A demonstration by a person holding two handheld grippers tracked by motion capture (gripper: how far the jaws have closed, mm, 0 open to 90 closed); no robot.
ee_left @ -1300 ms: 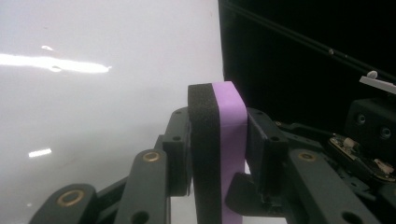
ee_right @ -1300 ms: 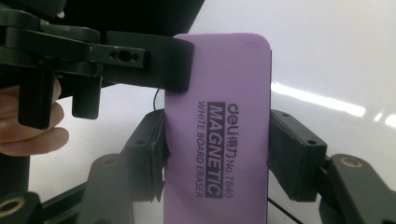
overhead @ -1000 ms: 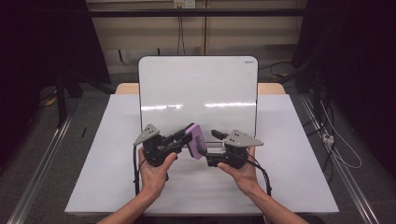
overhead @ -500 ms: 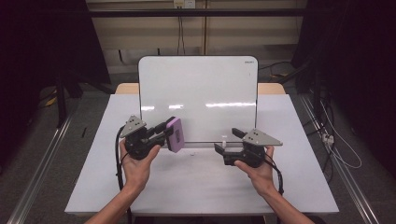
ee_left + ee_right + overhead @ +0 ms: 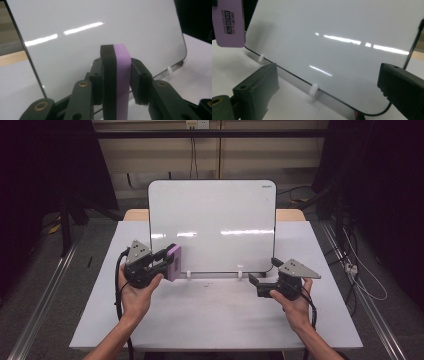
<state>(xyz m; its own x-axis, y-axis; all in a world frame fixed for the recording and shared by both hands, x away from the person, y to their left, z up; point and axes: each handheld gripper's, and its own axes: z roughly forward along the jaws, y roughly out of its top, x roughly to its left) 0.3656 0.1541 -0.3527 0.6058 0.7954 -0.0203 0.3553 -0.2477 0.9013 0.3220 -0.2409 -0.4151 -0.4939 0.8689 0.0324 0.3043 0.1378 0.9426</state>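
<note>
Two grippers we hold over white table (image 5: 210,320). Our left gripper (image 5: 170,262) pinches eraser (image 5: 173,262) tight, jaws squeezing black and purple sides (image 5: 116,82). Eraser sits just by left bottom corner of whiteboard (image 5: 212,225); touching or not, we cannot tell. Our right gripper (image 5: 255,282) has just been opening; jaws wide now, nothing between them, near board's bottom right.

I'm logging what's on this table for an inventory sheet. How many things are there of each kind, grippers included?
Whiteboard: 1
Eraser, purple with a black pad: 1
White clips under the board's bottom edge: 2
Handheld grippers, left gripper and right gripper: 2
Total: 6
</note>
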